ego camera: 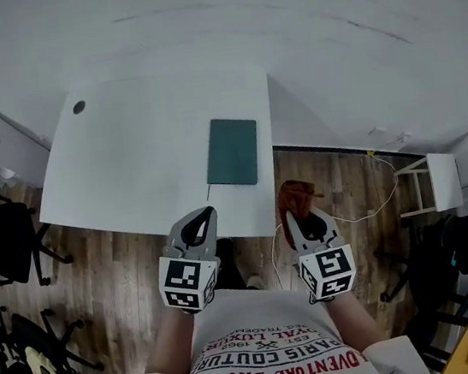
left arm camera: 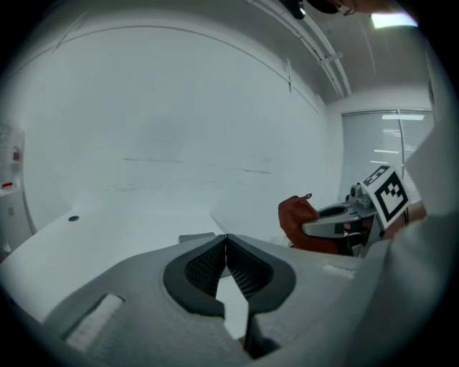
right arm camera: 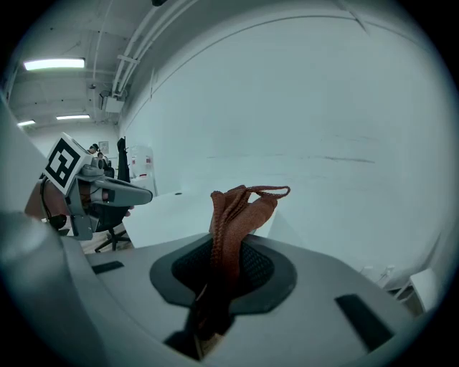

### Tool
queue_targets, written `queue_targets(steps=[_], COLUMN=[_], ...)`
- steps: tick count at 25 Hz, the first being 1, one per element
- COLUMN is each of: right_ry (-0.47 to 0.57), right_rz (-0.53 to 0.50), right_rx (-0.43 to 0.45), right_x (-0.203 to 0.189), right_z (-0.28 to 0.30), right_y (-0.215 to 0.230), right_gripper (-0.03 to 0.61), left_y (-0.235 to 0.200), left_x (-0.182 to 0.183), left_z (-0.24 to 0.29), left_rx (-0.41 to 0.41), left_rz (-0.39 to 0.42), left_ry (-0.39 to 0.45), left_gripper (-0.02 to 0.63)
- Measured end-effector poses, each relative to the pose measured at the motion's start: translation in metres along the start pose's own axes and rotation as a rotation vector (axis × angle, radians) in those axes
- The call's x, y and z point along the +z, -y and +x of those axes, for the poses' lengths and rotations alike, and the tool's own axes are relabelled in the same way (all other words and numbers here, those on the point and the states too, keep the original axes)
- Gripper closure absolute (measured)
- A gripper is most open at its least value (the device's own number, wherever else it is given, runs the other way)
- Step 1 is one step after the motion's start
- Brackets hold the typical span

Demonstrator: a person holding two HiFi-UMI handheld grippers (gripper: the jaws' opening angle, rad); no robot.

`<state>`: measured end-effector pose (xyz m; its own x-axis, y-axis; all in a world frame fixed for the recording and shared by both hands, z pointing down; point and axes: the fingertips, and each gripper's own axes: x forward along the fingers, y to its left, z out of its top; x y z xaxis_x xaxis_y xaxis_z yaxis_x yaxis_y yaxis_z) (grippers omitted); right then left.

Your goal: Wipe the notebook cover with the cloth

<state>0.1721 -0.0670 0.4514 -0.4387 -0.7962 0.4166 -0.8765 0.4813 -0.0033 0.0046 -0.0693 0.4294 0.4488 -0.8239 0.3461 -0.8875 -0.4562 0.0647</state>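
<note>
Cloth (right arm camera: pixel 237 215) first: rust-red and knitted-looking, it is bunched between the jaws of our right gripper (right arm camera: pixel 226 269), which are clamped on it. A floppy end and 1 small loop poke out past the tips. We judge it light and limp, so it will fold under pressure. The loose end, not the jaw tips, should meet the cover.

Our left gripper (left arm camera: pixel 226 244) has its jaws together, tips touching, with nothing between them. Both grippers hang close to our body over the wooden floor (ego camera: pixel 116 267), short of the white table (ego camera: pixel 128 171).

The notebook (ego camera: pixel 232 152) lies flat and closed near the table's near right edge, dark green, well ahead of both grippers. It looks thin and light with a smooth cover, so we expect it may slide on the tabletop under a wipe. We would pin 1 corner with the left gripper's closed tips and sweep the cloth across the rest.
</note>
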Motion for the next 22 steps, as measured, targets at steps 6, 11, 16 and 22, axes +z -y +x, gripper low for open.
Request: queue_targets(steps=[6, 11, 16, 22], right_ry=[-0.036, -0.070, -0.131, -0.220], right_rz=[0.021, 0.056, 0.096, 0.138], right_rx=[-0.028, -0.032, -0.023, -0.080], right_x=[0.022, 0.034, 0.019, -0.021], right_z=[0.073, 0.129, 0.171, 0.206], right_y=[0.019, 0.024, 0.023, 0.035], right_gripper=[0.502, 0.502, 0.502, 0.502], left_y=[-0.034, -0.079, -0.109, -0.118], left_x=[-0.006, -0.021, -0.050, -0.088], left_z=[0.068, 0.117, 0.151, 0.179], left_rx=[-0.139, -0.125, -0.116, -0.161], left_rz=[0.026, -0.015, -0.065, -0.155], left_ry=[-0.098, -0.166, -0.238, -0.334], left_gripper=[0.604, 0.604, 0.604, 0.604])
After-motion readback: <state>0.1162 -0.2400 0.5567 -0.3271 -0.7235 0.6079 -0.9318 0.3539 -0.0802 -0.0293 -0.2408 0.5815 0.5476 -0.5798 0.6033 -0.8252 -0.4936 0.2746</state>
